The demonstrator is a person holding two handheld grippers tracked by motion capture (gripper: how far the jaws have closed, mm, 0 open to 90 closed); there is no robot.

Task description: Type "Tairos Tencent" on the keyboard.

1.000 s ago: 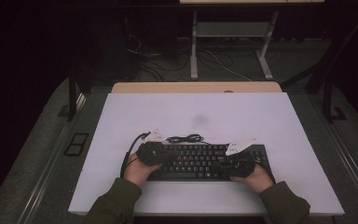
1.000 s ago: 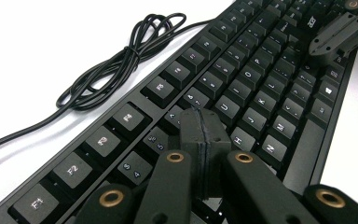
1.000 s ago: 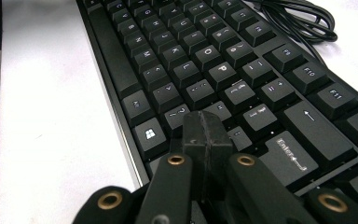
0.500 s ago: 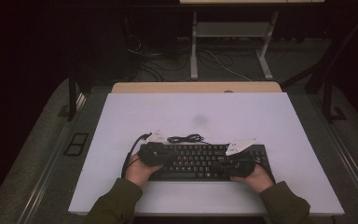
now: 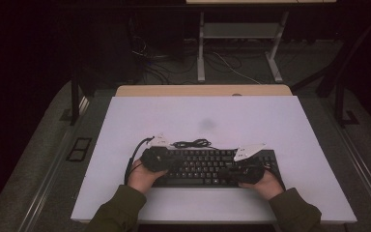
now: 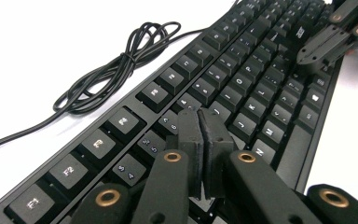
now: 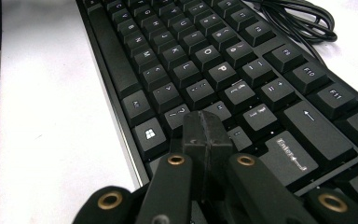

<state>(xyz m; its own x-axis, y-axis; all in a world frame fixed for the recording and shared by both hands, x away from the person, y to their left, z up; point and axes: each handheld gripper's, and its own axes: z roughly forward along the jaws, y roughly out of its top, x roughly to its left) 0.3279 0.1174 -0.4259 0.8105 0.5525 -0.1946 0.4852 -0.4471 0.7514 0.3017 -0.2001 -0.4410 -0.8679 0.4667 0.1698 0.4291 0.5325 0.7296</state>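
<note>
1. The keyboard (image 5: 212, 166) lies flat on the white table (image 5: 290, 125), near my edge of it, long axis running left to right across me; its bundled cable (image 5: 191, 143) sits just beyond the far edge, left of centre.
2. My left gripper (image 6: 204, 122) hovers over the left part of the keyboard; its jaws are pressed together with nothing between them, tips pointing down at the number and letter rows, the F-keys off to the left in the left gripper view.
3. From the high view my left gripper (image 5: 155, 158) is over the keyboard's left end and my right gripper (image 5: 251, 173) over its right end; each hand is nearest its own half, so keys left of centre fall to the left, keys by Enter to the right.
4. My right gripper (image 7: 205, 128) also has its jaws together, empty; the tips hang just above the bottom letter row, the Windows key just left of them and Enter just right in the right gripper view.
5. I judge the next move is a short dip straight down onto a key.
</note>
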